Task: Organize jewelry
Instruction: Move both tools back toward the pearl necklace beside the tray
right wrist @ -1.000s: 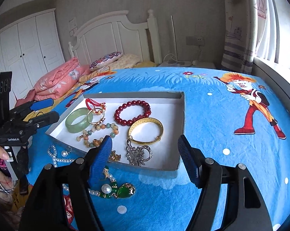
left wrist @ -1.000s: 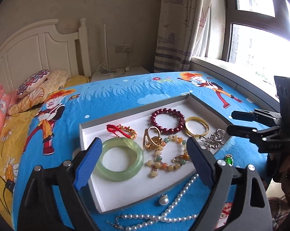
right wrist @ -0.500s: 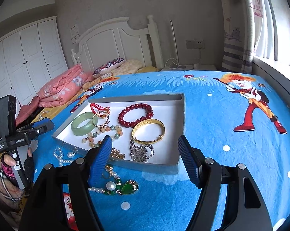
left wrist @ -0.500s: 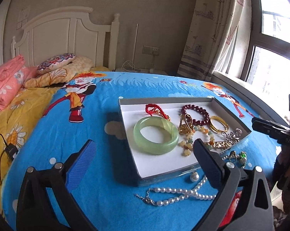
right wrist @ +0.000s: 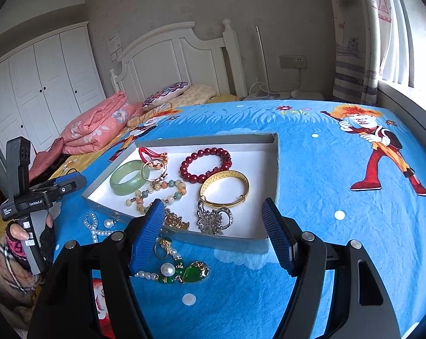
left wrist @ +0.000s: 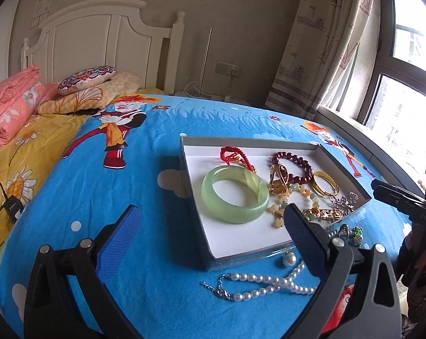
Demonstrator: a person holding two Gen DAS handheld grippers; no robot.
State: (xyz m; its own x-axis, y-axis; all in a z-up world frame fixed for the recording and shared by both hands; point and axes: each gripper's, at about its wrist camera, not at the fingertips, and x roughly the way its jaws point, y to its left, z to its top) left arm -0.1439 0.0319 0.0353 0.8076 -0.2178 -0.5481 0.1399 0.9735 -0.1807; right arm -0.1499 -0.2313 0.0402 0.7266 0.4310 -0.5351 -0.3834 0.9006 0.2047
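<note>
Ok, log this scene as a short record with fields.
surface: bed with blue cartoon sheet
tray: holds jade bangle, red bead bracelet, gold bangle
outside tray: pearl necklace, green pendant necklace
left gripper: open, empty
right gripper: open, empty

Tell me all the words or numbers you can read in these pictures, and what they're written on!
"GenRobot.AI" – white print on the left gripper.
"Data Acquisition System" – tiny print on the same gripper body, only roughly readable.
"DAS" – faint letters on the right gripper.
Paper notice on the wall: too blurred to read.
</note>
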